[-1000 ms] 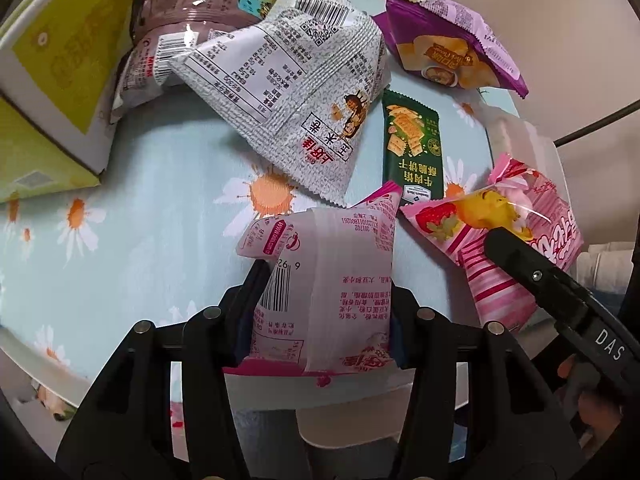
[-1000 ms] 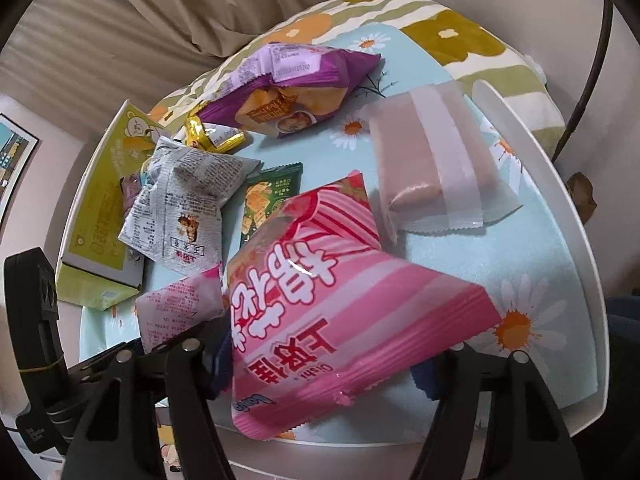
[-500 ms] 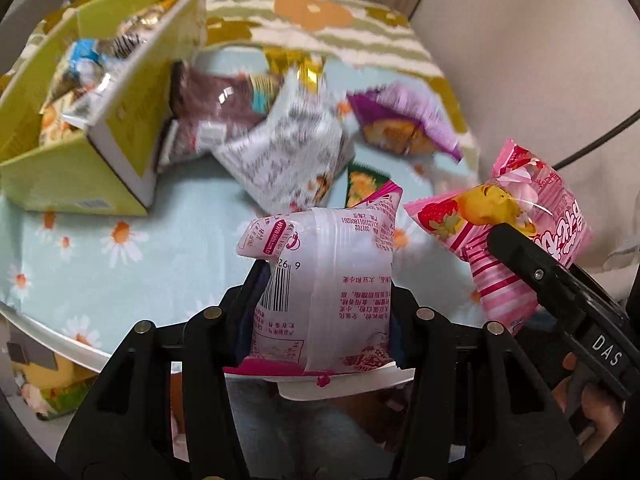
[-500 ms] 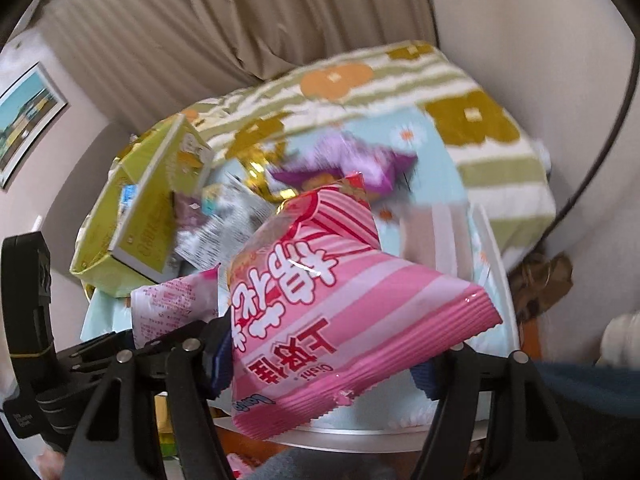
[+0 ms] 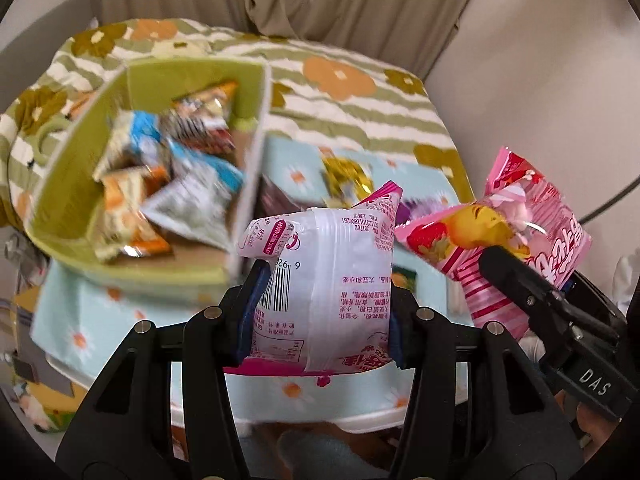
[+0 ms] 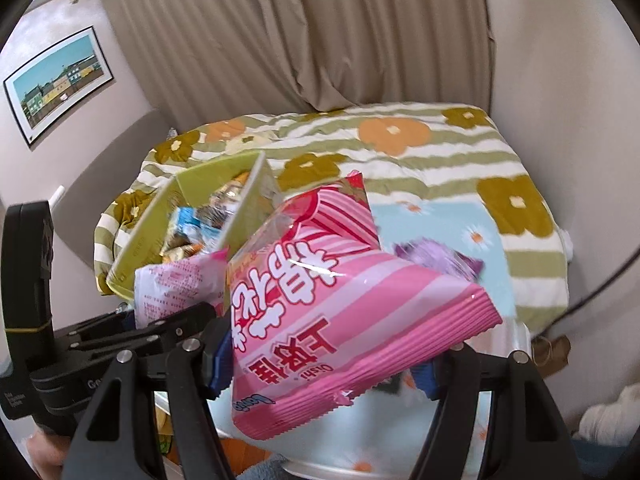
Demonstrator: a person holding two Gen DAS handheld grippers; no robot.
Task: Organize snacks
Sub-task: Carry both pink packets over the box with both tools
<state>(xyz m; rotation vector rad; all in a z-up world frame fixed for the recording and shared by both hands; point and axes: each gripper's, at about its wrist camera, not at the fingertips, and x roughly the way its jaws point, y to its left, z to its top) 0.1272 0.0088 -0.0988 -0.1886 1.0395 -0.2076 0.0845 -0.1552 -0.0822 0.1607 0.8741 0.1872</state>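
Left wrist view: a white-and-pink packet (image 5: 320, 276) is pinched upright in the left gripper (image 5: 324, 300), the green box (image 5: 248, 184) lying up-left, nearer this hand. A pink striped bag (image 6: 344, 312) is clamped crosswise in the right gripper (image 6: 328, 360).

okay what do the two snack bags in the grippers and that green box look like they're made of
Small white and pink packet: thin plastic film, semi-glossy; it creases and has a crimped seam.
Pink striped bag: glossy plastic film, with a bright highlight and a serrated crimped edge.
Green box: probably matte cardboard; its walls are flat and stiff, and the floor inside looks brown.
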